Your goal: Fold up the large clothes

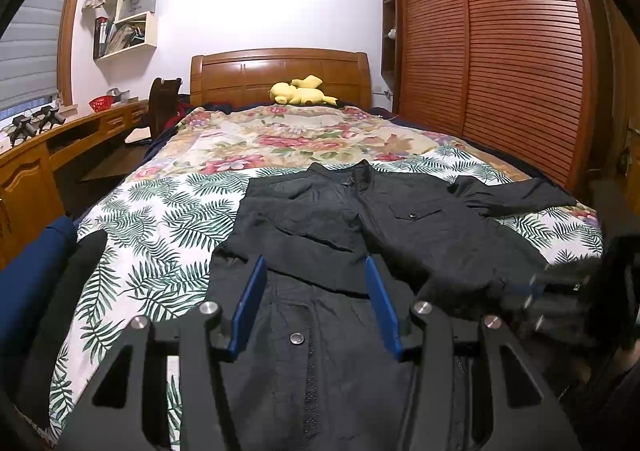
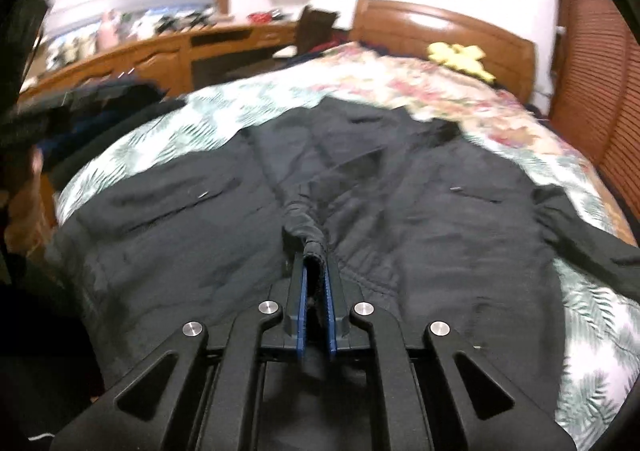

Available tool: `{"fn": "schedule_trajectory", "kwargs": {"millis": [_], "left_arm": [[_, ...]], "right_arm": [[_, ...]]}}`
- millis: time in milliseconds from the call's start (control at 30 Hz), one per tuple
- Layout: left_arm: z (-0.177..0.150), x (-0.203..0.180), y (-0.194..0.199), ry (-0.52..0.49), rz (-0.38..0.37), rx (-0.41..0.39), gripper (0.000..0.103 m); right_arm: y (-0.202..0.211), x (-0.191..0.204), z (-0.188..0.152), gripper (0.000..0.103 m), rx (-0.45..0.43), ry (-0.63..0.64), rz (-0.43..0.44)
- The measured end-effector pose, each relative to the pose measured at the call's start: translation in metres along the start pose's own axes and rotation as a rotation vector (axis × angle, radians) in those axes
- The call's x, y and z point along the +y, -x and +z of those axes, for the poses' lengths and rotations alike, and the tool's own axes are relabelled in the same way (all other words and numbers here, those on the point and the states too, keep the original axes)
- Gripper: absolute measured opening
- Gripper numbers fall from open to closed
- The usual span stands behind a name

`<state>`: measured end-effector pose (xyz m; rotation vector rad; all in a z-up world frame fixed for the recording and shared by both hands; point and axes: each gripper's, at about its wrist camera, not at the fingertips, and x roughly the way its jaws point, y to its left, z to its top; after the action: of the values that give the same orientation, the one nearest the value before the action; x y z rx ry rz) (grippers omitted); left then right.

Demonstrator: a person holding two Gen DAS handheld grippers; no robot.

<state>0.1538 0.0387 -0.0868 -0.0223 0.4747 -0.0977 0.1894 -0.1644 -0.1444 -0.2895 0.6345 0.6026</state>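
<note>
over on the left a long wooden desk (image 1: 36, 155) runs under the window blinds, with a red basket (image 1: 100, 104) on it near the far end and white wall shelves (image 1: 128, 11) above. next to it is the bed (image 1: 140, 219), covered by a leaf-print sheet at the near end and a floral quilt farther up, with a wooden headboard (image 1: 280, 71) and a yellow plush toy (image 1: 300, 91) lying against it.

the black jacket (image 1: 360, 219) lies spread on the leaf-print end of the bed, collar toward the headboard. its left sleeve is folded across the chest, and the other sleeve (image 1: 520, 195) stretches out flat toward the right edge of the bed.

the left gripper (image 1: 316, 271) hovers over the jacket's lower front, its blue-lined jaws spread wide with nothing between them; the zipper line and a snap button show in the gap below.

the right gripper (image 2: 316, 271) has its jaws pressed nearly together on a bunched bit of the jacket, what looks like a cuff or a gathered edge (image 2: 308, 227), lifted slightly over the middle of the garment. that view is blurred, so i cannot tell exactly which part of the jacket it is. in the left view the right gripper shows only as a dark smear at the right edge.

along the right wall stand 2 slatted brown wardrobe doors (image 1: 500, 51).
</note>
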Motion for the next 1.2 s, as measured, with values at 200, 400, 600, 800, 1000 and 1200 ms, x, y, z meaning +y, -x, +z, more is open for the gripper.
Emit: {"fn": "schedule_trajectory", "kwargs": {"millis": [200,400,600,800,1000,1200], "left_arm": [[0.000,-0.004,-0.001,-0.004,-0.006,0.005,0.050],[0.002,-0.017,0.000,-0.023,-0.031,0.010,0.050],[0.004,-0.041,-0.006,-0.055,-0.057,0.021,0.050],[0.002,-0.069,-0.030,-0.098,-0.077,0.048,0.050],[-0.003,-0.087,-0.065,-0.111,-0.112,0.085,0.050],[-0.002,-0.101,-0.101,-0.123,-0.123,0.105,0.050]], "right_arm": [[0.028,-0.061,0.003,0.005,-0.033,-0.086,-0.175],[0.028,-0.106,-0.014,0.033,0.007,-0.162,-0.266],[0.005,-0.111,-0.032,0.039,0.050,-0.162,-0.162],[-0.039,-0.111,-0.049,0.040,0.158,-0.159,-0.086],[-0.034,-0.114,-0.054,0.041,0.133,-0.182,-0.064],[-0.033,-0.112,-0.056,0.041,0.120,-0.179,-0.070]]}}
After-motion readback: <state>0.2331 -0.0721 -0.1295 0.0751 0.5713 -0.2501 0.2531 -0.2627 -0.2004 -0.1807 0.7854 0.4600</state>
